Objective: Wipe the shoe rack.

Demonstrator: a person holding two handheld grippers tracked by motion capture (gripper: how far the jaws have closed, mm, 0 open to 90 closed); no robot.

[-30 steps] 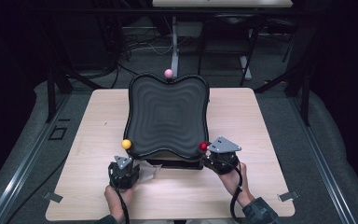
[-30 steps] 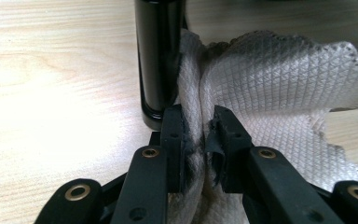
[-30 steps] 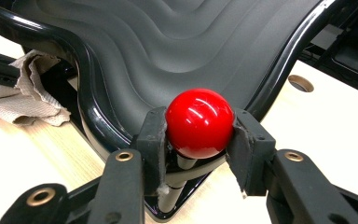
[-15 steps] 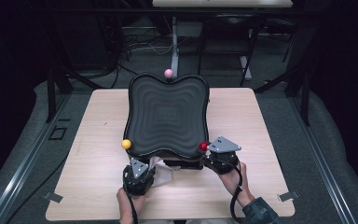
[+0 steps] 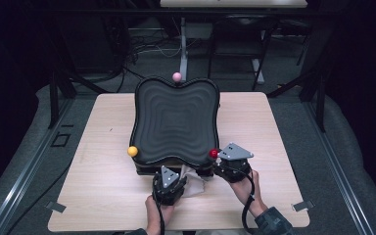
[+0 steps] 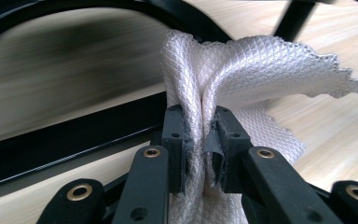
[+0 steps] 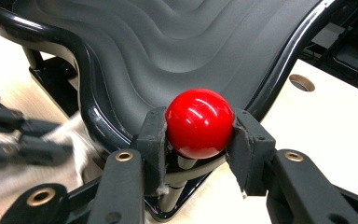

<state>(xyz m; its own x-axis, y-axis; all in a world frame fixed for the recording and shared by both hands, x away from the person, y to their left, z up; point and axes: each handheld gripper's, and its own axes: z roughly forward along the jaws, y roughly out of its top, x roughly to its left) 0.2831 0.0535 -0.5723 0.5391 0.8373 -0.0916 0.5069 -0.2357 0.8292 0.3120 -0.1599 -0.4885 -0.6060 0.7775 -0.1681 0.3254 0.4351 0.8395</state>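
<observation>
A black wavy tray stands raised on a frame in the middle of the wooden table. It has ball knobs at its corners: red, yellow and pink. My right gripper is shut on the red ball knob at the tray's near right corner. My left gripper is shut on a white mesh cloth, bunched between the pads. In the high view the left gripper sits by the tray's near edge with the cloth beside it.
Black frame bars under the tray run close past the left gripper. Tape marks sit at the table's near corners. Dark stands and cables lie on the floor beyond the table.
My left gripper has slid to the right along the tray's near edge with the cloth in it. The right gripper has stayed on the red knob.
</observation>
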